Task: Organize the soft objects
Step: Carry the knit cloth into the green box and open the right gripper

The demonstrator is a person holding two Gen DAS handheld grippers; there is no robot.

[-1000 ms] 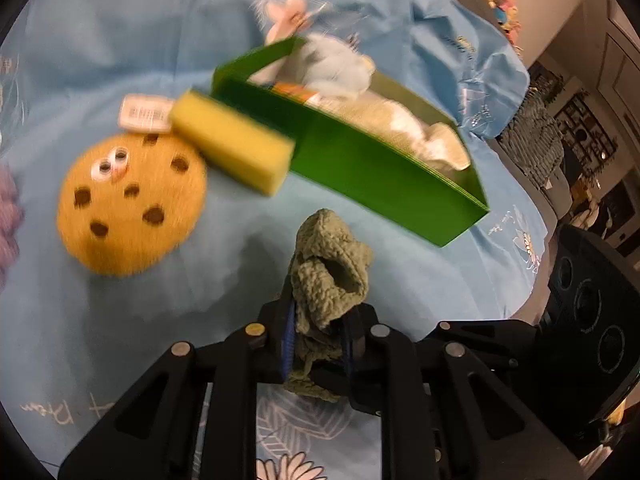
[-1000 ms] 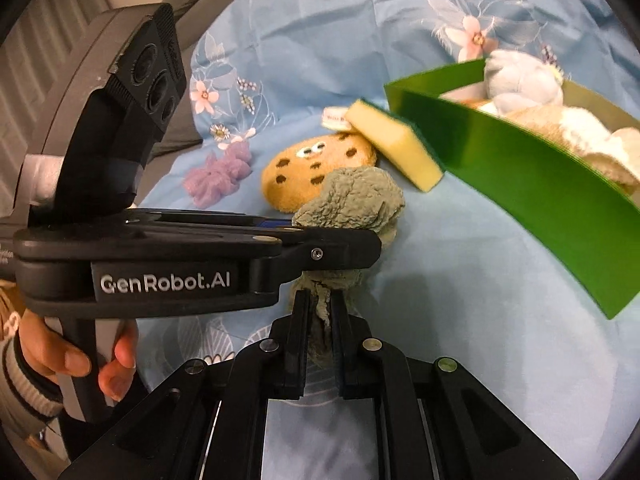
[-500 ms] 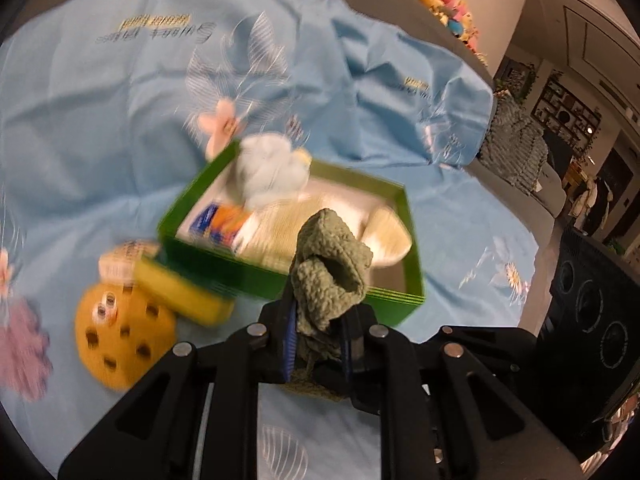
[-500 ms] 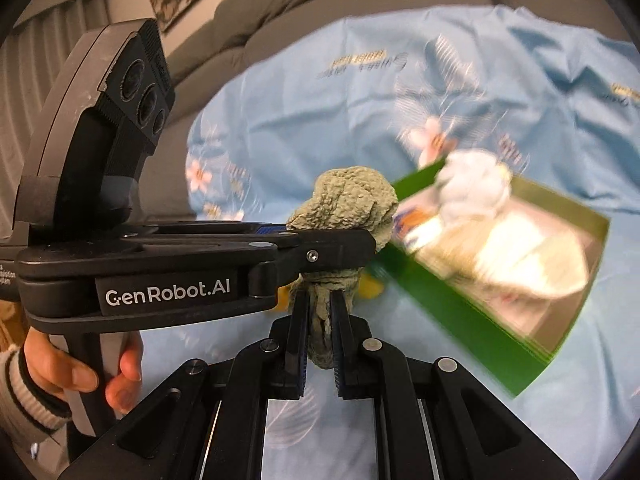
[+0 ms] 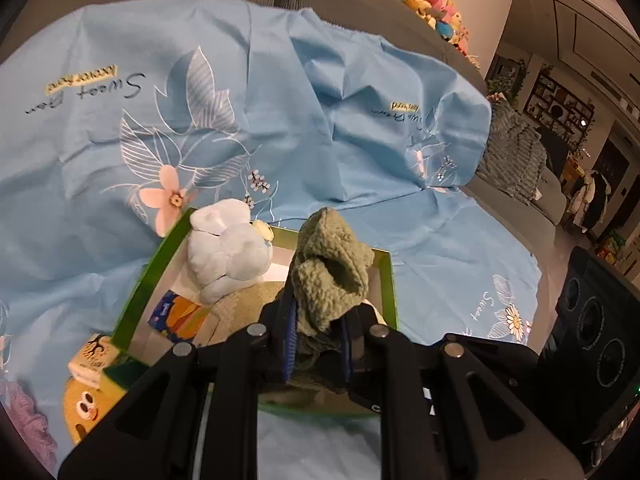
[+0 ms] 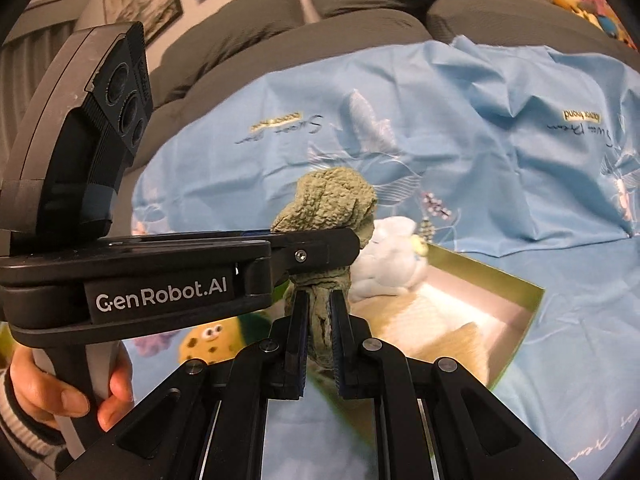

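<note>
Together, your two tools pinched one green knitted cloth, which hung bunched above the open green box.

Seen from the left wrist, a purple plush lay at the far left edge on the blue floral sheet, with the cookie plush just beside it and a small tagged packet touching the box's near corner. Inside the box sat a pale blue plush, an orange-and-blue packet and a beige towel. Your left tool had its blue-padded fingers pressed onto the cloth's lower folds, the cloth's upper part rising over the box's right half. Farther right, your right tool's black body showed at the frame edge.

Seen from the right wrist, your hand, in a striped cuff, gripped the left tool's handle at far left. Its finger crossed level to the cloth. Your right tool clamped the cloth's hanging tail from below. To the right, the box lay open on the sheet, grey cushions behind.
</note>
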